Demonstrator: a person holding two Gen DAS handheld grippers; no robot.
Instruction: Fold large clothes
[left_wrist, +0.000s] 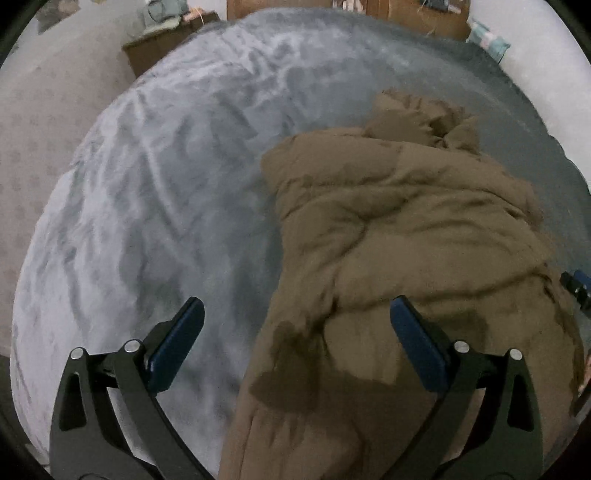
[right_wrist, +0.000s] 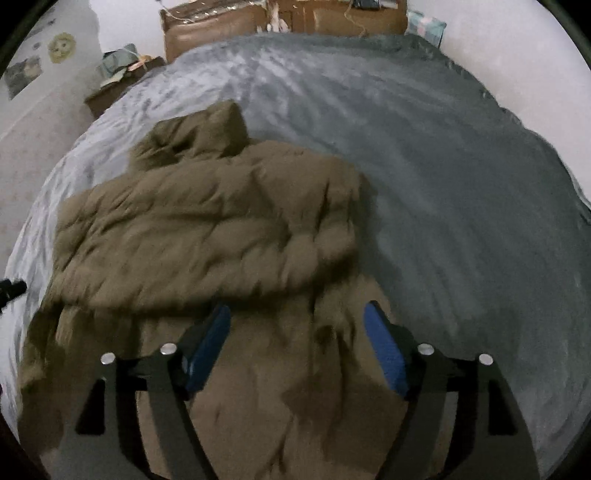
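Note:
A large olive-brown puffer jacket lies on the grey bed cover, its hood toward the headboard. One side looks folded over the body. My left gripper is open and empty, hovering above the jacket's near left edge. In the right wrist view the jacket fills the left half. My right gripper is open and empty, just above the jacket's lower hem on its right side. The bed cover stretches to the right.
A brown headboard stands at the far end of the bed. A bedside cabinet with clutter on top is at the far left. A patterned pillow is at the far right corner. Pale walls surround the bed.

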